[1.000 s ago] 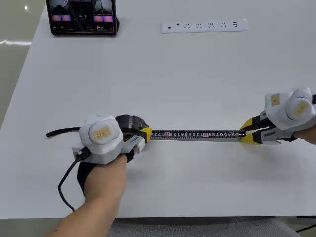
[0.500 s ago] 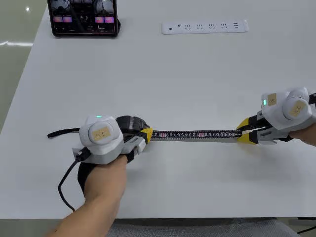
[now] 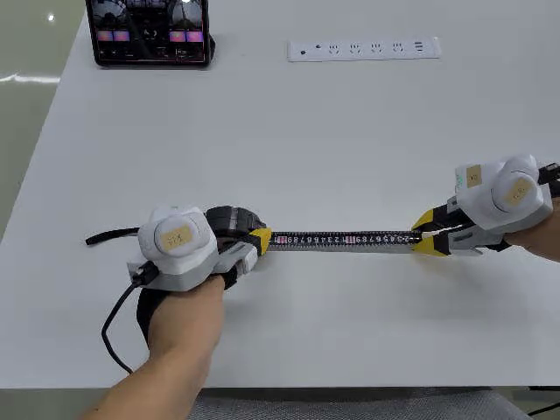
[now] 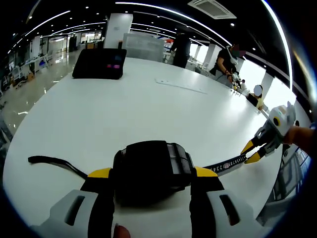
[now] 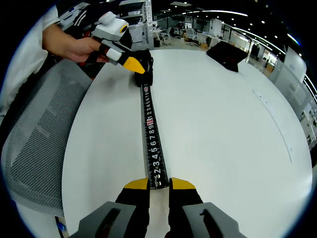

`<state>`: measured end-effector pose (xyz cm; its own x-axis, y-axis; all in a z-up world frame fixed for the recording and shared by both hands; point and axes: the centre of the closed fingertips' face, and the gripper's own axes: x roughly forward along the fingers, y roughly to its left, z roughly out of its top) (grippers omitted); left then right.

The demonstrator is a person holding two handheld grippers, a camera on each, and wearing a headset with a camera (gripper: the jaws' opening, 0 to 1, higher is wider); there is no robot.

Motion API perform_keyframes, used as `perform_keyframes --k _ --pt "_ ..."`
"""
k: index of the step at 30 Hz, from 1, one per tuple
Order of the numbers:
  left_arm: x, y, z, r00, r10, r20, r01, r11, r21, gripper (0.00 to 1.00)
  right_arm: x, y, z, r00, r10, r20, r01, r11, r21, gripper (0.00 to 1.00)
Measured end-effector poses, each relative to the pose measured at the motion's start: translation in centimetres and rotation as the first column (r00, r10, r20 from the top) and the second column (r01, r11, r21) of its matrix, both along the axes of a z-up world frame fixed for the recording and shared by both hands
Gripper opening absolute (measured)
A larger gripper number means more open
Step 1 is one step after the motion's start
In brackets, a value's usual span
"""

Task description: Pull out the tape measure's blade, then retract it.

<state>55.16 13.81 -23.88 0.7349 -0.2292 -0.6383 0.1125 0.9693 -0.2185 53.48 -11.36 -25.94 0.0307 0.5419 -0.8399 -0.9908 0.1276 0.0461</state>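
A black tape measure case (image 3: 233,221) rests on the white table (image 3: 289,131), and my left gripper (image 3: 254,242) is shut on it; the case (image 4: 151,166) sits squeezed between the yellow-tipped jaws. Its dark blade (image 3: 341,239) with white numbers runs flat along the table to the right. My right gripper (image 3: 423,238) is shut on the blade's end hook. In the right gripper view the blade (image 5: 150,144) stretches away from my right gripper (image 5: 158,185) toward the case (image 5: 145,64). A black wrist strap (image 3: 112,234) trails left of the case.
A black tablet (image 3: 149,31) stands at the far left of the table and a white power strip (image 3: 363,49) lies at the far middle. A grey mesh chair (image 5: 39,144) is by the near edge. People stand beyond the table's far end (image 4: 225,62).
My right gripper has moved left toward the case with the blade's end in it, so the exposed blade is shorter. My left gripper and the case have stayed put.
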Motion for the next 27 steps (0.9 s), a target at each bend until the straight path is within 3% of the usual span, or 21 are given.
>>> perform_keyframes --k 27 --pt "0.0 0.2 0.0 1.0 0.0 0.003 0.0 1.0 -0.025 0.57 0.2 2.7 0.0 1.0 0.013 0.0 -0.013 0.999 0.035 0.1"
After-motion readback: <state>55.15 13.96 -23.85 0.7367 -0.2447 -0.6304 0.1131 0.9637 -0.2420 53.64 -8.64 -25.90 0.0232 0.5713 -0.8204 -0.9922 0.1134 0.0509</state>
